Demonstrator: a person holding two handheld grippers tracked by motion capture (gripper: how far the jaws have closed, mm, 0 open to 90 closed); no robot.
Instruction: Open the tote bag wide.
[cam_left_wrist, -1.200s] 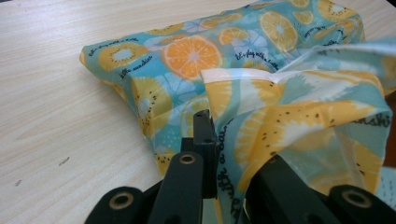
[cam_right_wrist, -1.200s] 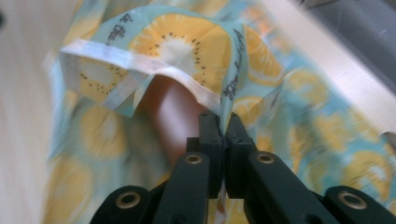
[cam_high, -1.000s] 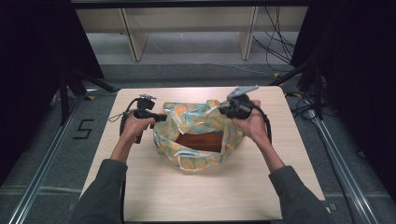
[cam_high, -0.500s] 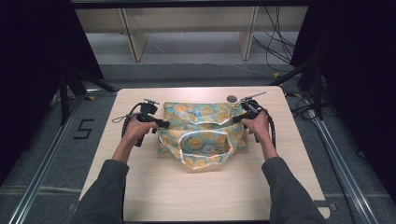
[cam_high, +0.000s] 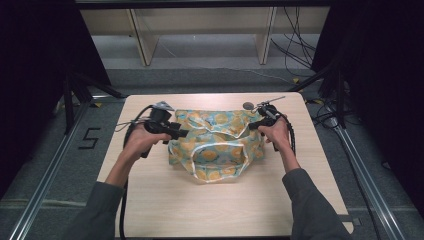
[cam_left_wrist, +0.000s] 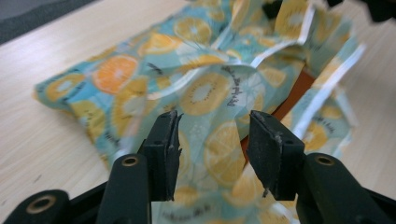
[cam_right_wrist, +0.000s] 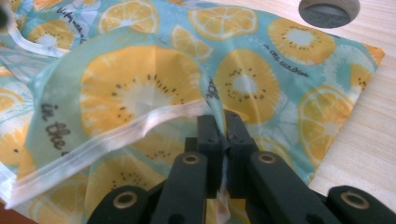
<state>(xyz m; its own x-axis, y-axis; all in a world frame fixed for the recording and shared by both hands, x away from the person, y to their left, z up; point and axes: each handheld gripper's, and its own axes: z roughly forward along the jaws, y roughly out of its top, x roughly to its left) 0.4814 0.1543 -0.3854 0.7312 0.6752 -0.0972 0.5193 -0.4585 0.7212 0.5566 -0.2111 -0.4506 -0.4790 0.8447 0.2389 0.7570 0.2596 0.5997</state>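
Left claw (cam_left_wrist: 212, 140), just opening, is releasing the fruit-print bag (cam_high: 215, 145) now lying on the bench (cam_high: 150, 200); right claw (cam_right_wrist: 223, 140) is pinching its edge.

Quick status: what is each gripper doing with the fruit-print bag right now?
Left gripper: open, jaws just opened, bag behind them, not pinched.
Right gripper: shut on the bag's fabric.

My left black two-jaw gripper (cam_high: 181, 133) sits near the table's left edge, its jaws just having been opening and now parted with nothing pressed between the pads. My right black two-jaw gripper (cam_right_wrist: 223, 140) is toward the right edge, jaws pinched tight on cloth. Both grey-sleeved forearms reach in from the near edge.
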